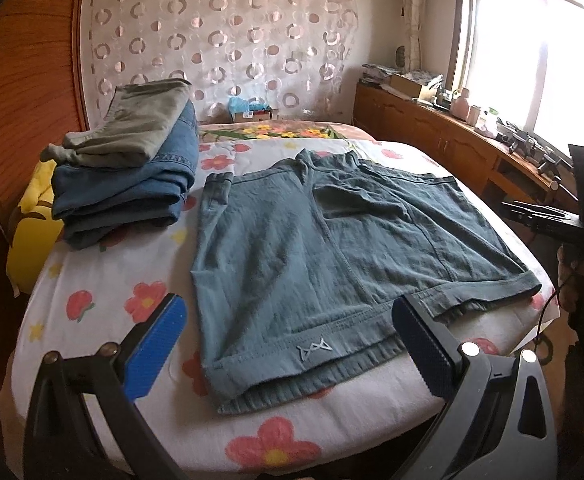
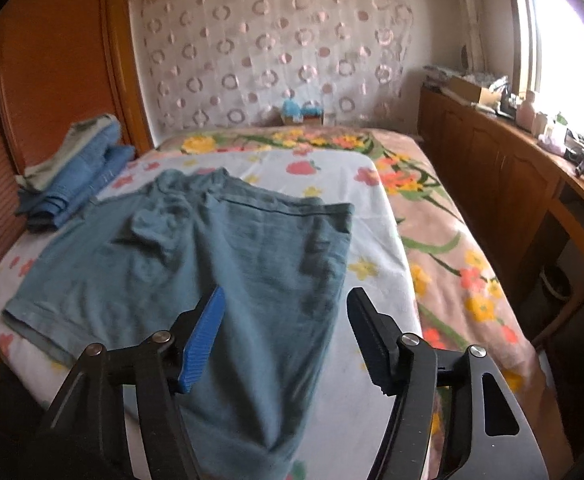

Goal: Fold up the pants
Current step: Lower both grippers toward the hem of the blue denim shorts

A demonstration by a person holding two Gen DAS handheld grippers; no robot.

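Left gripper (image 1: pixel 287 344) and right gripper (image 2: pixel 285 334) both spread wide, holding nothing, over teal pants (image 1: pixel 332 264) on the bed.

Bed (image 1: pixel 103 276) has a white floral sheet; pants lie flat across it, near hem with a small logo between the left gripper's blue pads (image 1: pixel 157 350). In the right wrist view the pants (image 2: pixel 195 256) drape over the near bed edge under the parted fingers. Stack of folded clothes (image 1: pixel 131 168), olive on top of blue denim, sits just beside the pants at far left. Wooden cabinet (image 1: pixel 444 140) runs under the window.
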